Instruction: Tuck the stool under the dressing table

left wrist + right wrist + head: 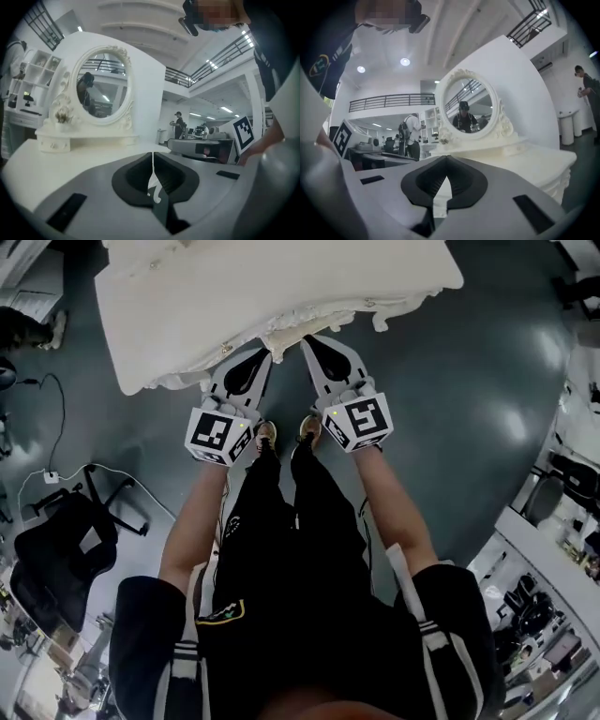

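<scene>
The white dressing table (187, 296) fills the top of the head view. A cream strip (298, 327), possibly the stool's seat, peeks out below its front edge; the rest is hidden under the table. My left gripper (266, 353) and right gripper (306, 338) are held side by side, tips at that edge, both shut and empty. In the left gripper view the left gripper (153, 153) points level over the tabletop (56, 164) toward the oval mirror (101, 86). In the right gripper view the right gripper (446, 157) faces the same mirror (468, 110).
A black office chair (61, 549) stands on the dark floor at the left, with a cable and plug (52, 474) beside it. Shelving and clutter (562, 559) line the right side. My feet (265, 434) stand just short of the table. Other people stand in the distance (178, 125).
</scene>
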A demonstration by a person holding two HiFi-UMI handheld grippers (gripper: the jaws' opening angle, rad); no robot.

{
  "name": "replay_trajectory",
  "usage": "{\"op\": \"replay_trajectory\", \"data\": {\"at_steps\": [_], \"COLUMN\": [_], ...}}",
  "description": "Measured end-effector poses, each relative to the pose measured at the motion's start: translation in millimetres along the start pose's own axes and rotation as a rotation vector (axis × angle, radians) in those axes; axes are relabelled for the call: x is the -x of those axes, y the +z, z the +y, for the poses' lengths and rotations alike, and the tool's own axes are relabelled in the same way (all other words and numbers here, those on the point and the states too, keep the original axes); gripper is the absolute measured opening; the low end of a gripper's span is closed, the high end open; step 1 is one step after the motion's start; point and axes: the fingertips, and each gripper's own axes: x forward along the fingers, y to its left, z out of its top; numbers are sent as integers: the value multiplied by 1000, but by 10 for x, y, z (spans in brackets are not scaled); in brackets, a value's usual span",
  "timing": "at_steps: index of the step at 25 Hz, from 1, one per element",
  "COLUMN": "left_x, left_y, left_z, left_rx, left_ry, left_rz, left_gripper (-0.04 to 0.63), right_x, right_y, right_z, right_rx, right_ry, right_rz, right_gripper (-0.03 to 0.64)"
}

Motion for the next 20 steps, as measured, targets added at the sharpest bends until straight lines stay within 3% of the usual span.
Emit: {"op": "replay_trajectory", "data": {"at_steps": [5, 9, 13, 20], "left_x": [469, 808, 1102, 1378], "left_y": [1249, 1950, 2272, 2479], "left_z": [-244, -431, -558, -508], "left_rx": [-87, -180, -225, -249], "left_ry": [-60, -91, -99, -76], "left_rz": [-61, -104, -140, -185], "left_gripper": [26, 26, 26, 26], "right_x": [286, 472, 592, 614], "right_y": [1179, 1886, 2245, 2343], "right_z": [518, 928, 1246, 1561], "right_rx": [113, 164, 203, 271], "right_ry": [42, 61, 77, 104], "right_rz": [-69, -127, -163, -151], "right_gripper": [23, 23, 23, 23]}}
